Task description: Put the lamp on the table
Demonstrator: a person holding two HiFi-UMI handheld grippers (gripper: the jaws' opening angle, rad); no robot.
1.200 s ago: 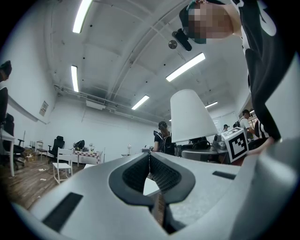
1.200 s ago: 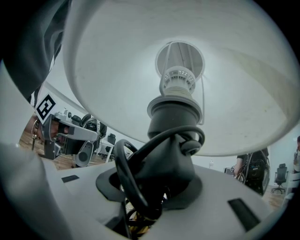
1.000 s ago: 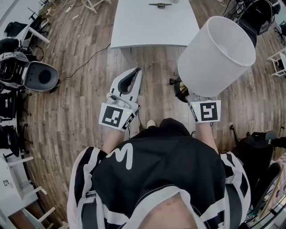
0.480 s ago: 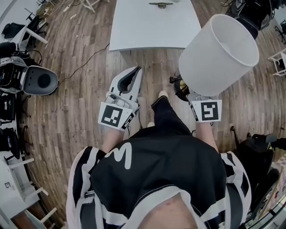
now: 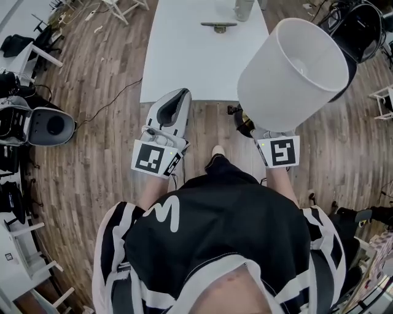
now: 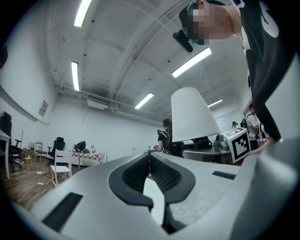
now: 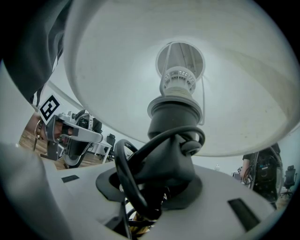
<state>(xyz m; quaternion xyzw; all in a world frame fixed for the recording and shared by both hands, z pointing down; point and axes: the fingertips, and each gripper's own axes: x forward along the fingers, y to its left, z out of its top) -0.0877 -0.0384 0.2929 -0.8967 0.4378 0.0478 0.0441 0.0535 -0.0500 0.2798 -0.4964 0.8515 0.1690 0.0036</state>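
Note:
The lamp has a big white shade [image 5: 291,70] and a black stem with a coiled black cord [image 7: 140,187]. It tilts up and to the right over the wood floor, just off the white table's [image 5: 184,61] near right corner. My right gripper [image 7: 164,187] is shut on the black stem below the socket [image 7: 177,84]; in the head view the shade hides its jaws and only its marker cube [image 5: 279,152] shows. My left gripper [image 5: 174,101] hovers at the table's near edge, jaws together with nothing between them, as the left gripper view [image 6: 149,157] confirms.
A dark flat object [image 5: 218,25] and a grey cylinder [image 5: 244,8] lie at the table's far end. A grey round machine [image 5: 46,126] stands on the floor at left, with a cable [image 5: 110,92] running from it. A black chair [image 5: 362,24] is at the top right.
The table has drawn nearer, its near edge now level with the left gripper's tip. The lamp and both grippers have shifted slightly left and forward with the person's step.

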